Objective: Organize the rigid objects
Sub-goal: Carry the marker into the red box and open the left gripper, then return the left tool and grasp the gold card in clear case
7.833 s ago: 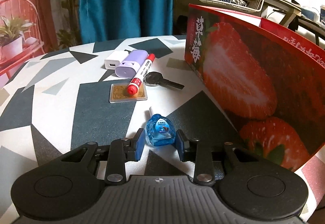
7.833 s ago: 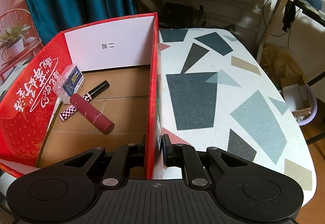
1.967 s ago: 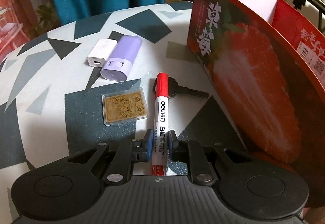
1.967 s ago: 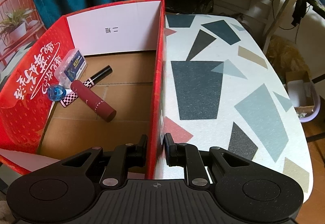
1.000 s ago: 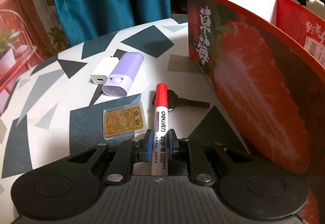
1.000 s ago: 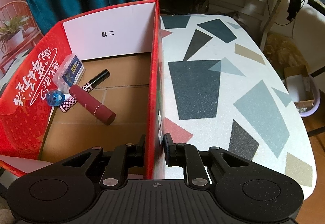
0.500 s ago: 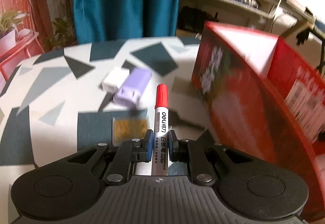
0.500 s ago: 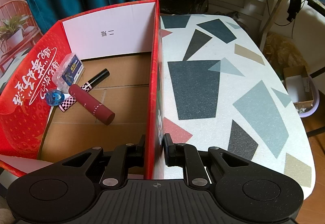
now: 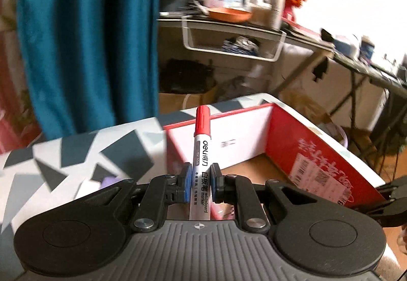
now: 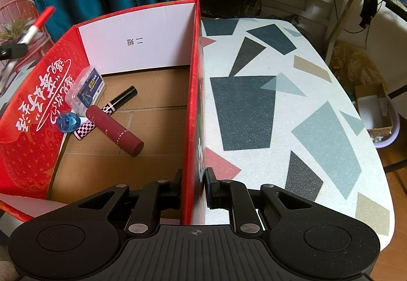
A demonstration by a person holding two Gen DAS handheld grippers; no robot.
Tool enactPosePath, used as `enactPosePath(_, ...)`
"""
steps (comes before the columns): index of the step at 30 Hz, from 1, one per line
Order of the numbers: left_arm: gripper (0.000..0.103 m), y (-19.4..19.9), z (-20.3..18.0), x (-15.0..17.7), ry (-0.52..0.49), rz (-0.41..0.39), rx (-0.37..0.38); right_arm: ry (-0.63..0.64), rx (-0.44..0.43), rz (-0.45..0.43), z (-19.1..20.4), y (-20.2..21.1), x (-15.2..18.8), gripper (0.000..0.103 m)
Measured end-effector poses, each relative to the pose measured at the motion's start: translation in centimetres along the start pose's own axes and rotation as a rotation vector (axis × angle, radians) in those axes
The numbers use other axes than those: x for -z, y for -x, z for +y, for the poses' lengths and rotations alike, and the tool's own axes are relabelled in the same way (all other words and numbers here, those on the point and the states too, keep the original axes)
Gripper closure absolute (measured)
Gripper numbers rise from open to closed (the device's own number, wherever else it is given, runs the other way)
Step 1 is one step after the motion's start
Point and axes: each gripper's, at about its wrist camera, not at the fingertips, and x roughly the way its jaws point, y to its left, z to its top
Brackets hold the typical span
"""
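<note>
1. Lower end of the marker (image 9: pixel 202 166) hidden behind the body of the left claw (image 9: pixel 201 180).
2. Marker motion-blurred in the right wrist view, label unreadable.
3. Near corner of the red box (image 10: pixel 193 102) hidden under the right claw (image 10: pixel 193 185).
4. Shelf clutter (image 9: pixel 229 3) too blurred to identify.
</note>
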Motion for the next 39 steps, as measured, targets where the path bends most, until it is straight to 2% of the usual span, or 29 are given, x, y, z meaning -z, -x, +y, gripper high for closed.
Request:
enactPosePath(4,0.087,-2.4,-1.9,-0.2,-0.062,0.042,0.04,0.002,0.001,0.001,0.0,0.0,0.0,0.088)
enactPosePath(10,0.087,-5.5,-2.1,0.9,-0.049,0.125,0.073,0.002,0.001,0.001,0.0,0.0,0.0,0.088)
enactPosePath(15,0.086,-6.2,-1.5,1.1,-0.011,0.132,0.118,0.004,0.001,0.002,0.1,0.0,-0.1,0.088)
enactPosePath(21,0.085,-4.4,0.0,0.7,0.023,0.095,0.113,0.003,0.0,0.001,0.1,0.1,-0.1,0.088)
enactPosePath(23,0.081,-3.4,1.0,0.5,0.036,0.076,0.094,0.003,0.0,0.001,0.1,0.1,-0.1,0.088)
enactPosePath(25,0.062,-2.3,2.3,0.5,0.052,0.056,0.067,0.002,0.0,0.001,0.1,0.1,-0.1,0.088)
enactPosePath(27,0.052,-1.2,4.0,0.7,0.073,0.041,0.031,0.003,0.0,0.001,0.1,0.1,-0.1,0.088)
enactPosePath(30,0.046,-0.2,6.9,1.5,0.122,0.053,-0.042,0.003,0.0,0.001,0.1,0.1,-0.1,0.088)
enactPosePath(32,0.038,0.1,8.9,2.5,0.166,0.069,-0.098,0.001,-0.001,0.0,0.1,0.1,-0.1,0.088)
enactPosePath(34,0.017,0.2,10.2,3.5,0.187,0.076,-0.148,0.001,-0.001,0.0,0.1,0.1,-0.1,0.087)
enactPosePath(39,0.014,-1.4,11.6,6.0,0.215,0.158,-0.197,0.002,0.0,0.001,0.1,0.1,-0.1,0.087)
